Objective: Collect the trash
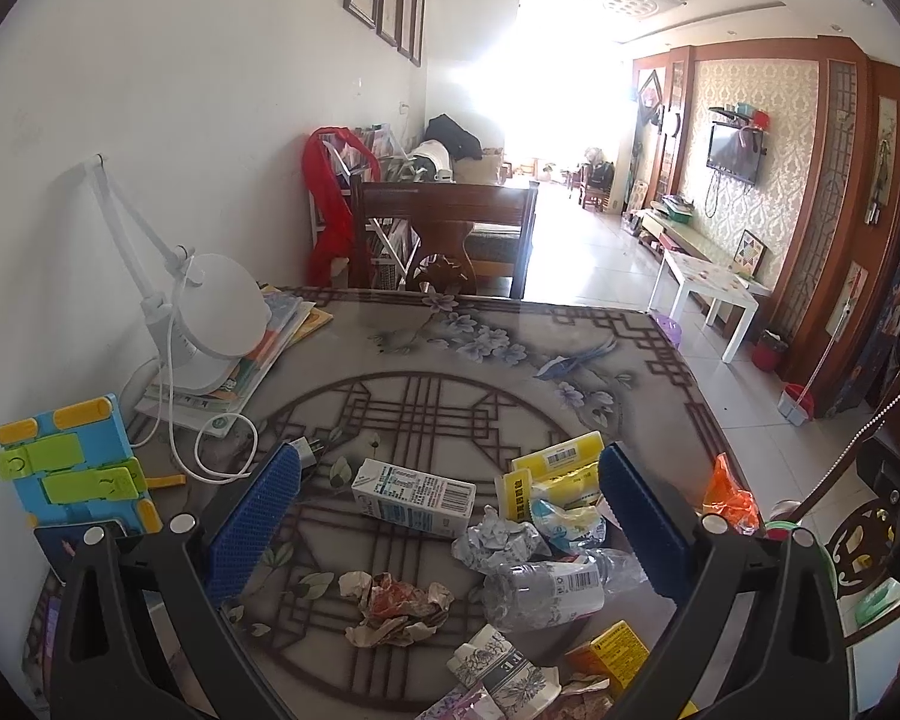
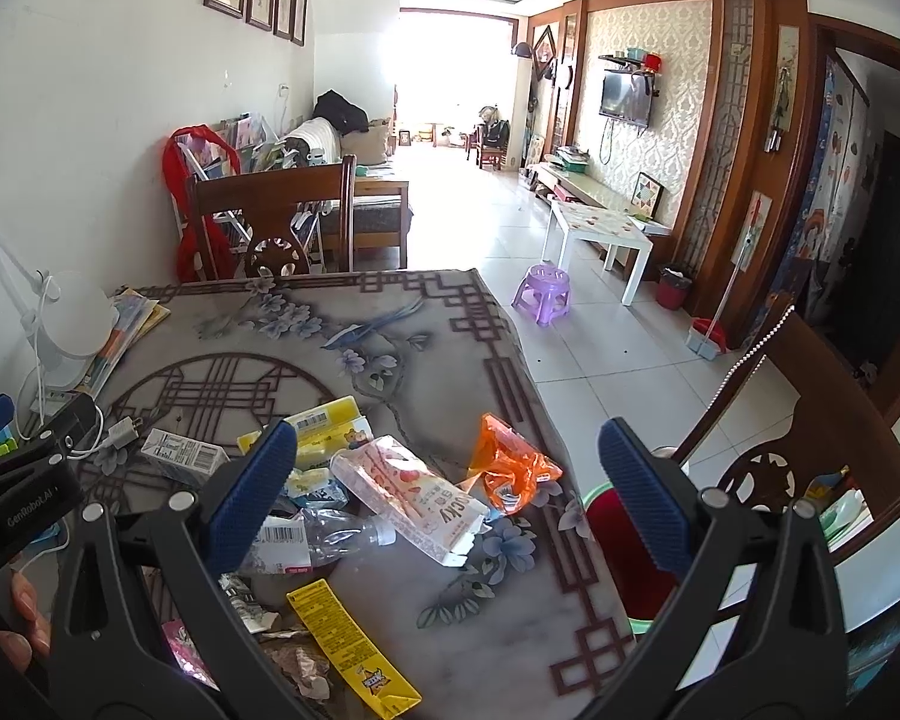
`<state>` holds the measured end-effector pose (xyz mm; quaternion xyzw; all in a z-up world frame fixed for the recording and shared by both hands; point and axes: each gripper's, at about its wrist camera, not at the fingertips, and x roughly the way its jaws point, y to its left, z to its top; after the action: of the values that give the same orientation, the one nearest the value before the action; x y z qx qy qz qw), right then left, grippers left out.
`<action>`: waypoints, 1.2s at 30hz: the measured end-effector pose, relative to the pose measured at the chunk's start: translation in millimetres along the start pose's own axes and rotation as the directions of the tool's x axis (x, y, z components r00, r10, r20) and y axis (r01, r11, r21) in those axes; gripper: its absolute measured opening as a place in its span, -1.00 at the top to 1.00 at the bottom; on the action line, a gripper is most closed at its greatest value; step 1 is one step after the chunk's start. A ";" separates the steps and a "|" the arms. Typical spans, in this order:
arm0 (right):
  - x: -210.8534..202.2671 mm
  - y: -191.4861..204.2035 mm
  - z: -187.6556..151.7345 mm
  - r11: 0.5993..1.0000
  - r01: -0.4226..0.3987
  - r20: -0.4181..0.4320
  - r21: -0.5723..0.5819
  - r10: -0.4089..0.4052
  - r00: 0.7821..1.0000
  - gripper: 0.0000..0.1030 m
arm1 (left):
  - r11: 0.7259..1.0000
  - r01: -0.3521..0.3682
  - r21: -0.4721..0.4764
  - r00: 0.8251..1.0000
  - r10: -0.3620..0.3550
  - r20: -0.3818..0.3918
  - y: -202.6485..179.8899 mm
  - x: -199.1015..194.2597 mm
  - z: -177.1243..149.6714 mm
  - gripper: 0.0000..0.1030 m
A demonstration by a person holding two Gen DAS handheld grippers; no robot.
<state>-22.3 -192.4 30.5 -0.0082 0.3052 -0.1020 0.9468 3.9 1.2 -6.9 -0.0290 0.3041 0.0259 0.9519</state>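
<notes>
Trash lies scattered on the patterned table (image 1: 426,360). My left gripper (image 1: 450,516) hovers open above a white milk carton (image 1: 414,495), crumpled foil (image 1: 498,540), a clear plastic bottle (image 1: 552,591) and a brown paper wad (image 1: 396,606). My right gripper (image 2: 447,495) is open too, over a pink-and-white carton (image 2: 414,495) and an orange wrapper (image 2: 510,468). A flat yellow box (image 2: 348,642) lies nearer. A green-rimmed bin with a red liner (image 2: 621,546) stands beside the table's right edge. Neither gripper holds anything.
A white desk lamp (image 1: 210,312), books, a charger cable (image 1: 210,468) and a blue stand (image 1: 72,468) crowd the table's left side by the wall. Wooden chairs stand at the far edge (image 1: 444,222) and at the right (image 2: 780,450). A purple stool (image 2: 543,291) is on the floor.
</notes>
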 end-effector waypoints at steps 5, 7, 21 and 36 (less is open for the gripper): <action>-0.3 0.0 -0.7 1.000 0.001 0.000 0.001 -0.001 1.000 -0.93 | 1.000 0.001 -0.001 1.000 -0.001 -0.002 0.7 0.2 -0.1 -0.85; -0.6 -0.3 -1.4 1.000 0.001 -0.001 0.004 -0.001 1.000 -0.93 | 1.000 0.000 -0.002 1.000 0.000 -0.001 1.0 0.4 0.2 -0.85; -1.0 -0.2 -1.5 1.000 -0.001 -0.003 0.002 0.001 1.000 -0.93 | 1.000 -0.001 -0.003 1.000 0.001 -0.004 2.7 1.2 1.3 -0.85; -1.6 -1.8 -3.8 1.000 0.000 -0.006 0.006 0.000 1.000 -0.93 | 1.000 -0.003 -0.002 1.000 0.003 -0.005 3.7 0.9 1.3 -0.85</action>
<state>-26.2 -193.6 28.5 -0.0051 0.3075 -0.1028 0.9460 5.1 5.0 -6.5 -0.0296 0.3063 0.0275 0.9511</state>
